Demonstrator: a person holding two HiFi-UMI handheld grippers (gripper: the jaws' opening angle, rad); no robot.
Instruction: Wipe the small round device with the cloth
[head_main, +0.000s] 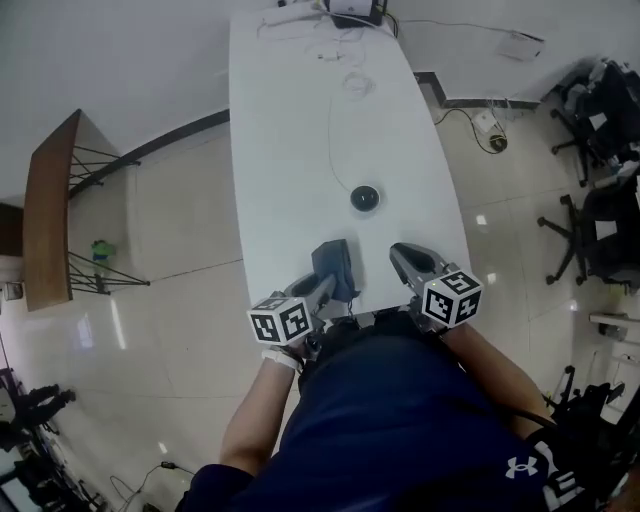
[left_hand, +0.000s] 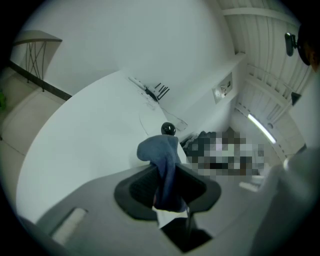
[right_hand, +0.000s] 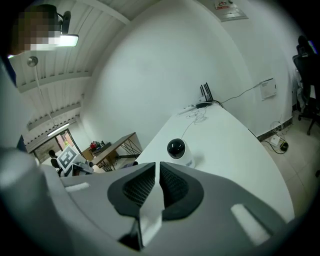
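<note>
The small round device (head_main: 365, 198), a black dome on a white base, stands on the long white table (head_main: 280, 200) near its middle. The device (left_hand: 168, 129) lies ahead of the left jaws and the device (right_hand: 176, 149) just beyond the right jaws. My left gripper (head_main: 325, 285) is at the table's near edge, shut on a dark blue cloth (head_main: 335, 266). The cloth (left_hand: 160, 152) bunches up between the pads of the left gripper (left_hand: 167, 176). To its right, my right gripper (head_main: 402, 254) is shut with nothing in it. In its own view the right gripper (right_hand: 157, 172) shows its jaws almost touching.
A thin cable (head_main: 332, 140) runs from the device to the far end of the table, where loose white cables (head_main: 345, 50) and a dark box (head_main: 357, 10) lie. A wooden side table (head_main: 50, 210) stands at the left. Office chairs (head_main: 600, 120) stand at the right.
</note>
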